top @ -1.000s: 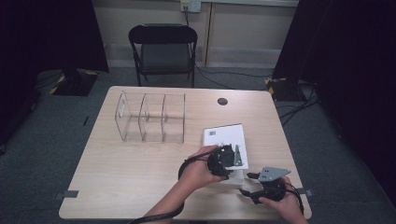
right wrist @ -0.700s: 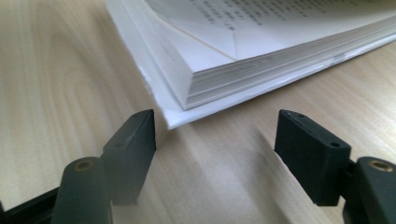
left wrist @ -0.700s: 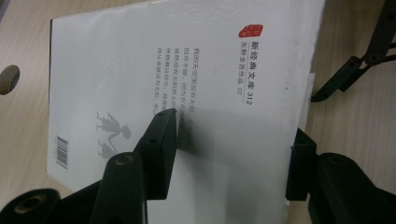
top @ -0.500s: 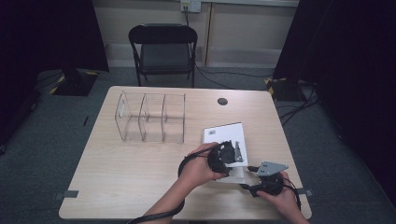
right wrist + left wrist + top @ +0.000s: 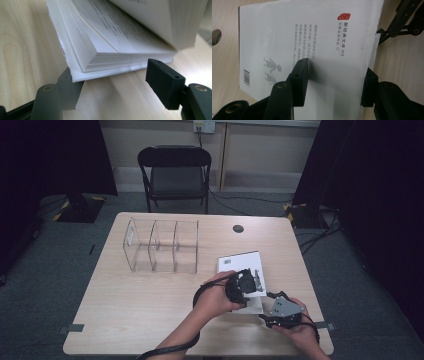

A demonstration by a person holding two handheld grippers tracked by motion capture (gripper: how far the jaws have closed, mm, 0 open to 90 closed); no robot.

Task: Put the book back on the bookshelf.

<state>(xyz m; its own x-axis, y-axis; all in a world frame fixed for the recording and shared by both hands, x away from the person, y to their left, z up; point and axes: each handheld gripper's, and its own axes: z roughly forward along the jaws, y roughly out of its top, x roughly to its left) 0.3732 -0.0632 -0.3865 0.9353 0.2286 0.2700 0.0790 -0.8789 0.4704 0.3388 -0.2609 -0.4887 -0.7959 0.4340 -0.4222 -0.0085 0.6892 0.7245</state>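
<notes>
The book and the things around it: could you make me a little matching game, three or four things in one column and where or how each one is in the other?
Things:
1. book
2. clear divider rack
3. folding chair
4. left gripper

Places or states:
A. behind the table's far edge
B. clamped across the white cover
C. lying near the table's right front, pages partly lifted
D. standing empty on the table's left half

Pairs: 1-C, 2-D, 3-A, 4-B

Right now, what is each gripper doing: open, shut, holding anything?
Left gripper: shut on the white book, one pad on its cover, one at its edge.
Right gripper: open, one jaw under the book's corner, nothing gripped.
</notes>
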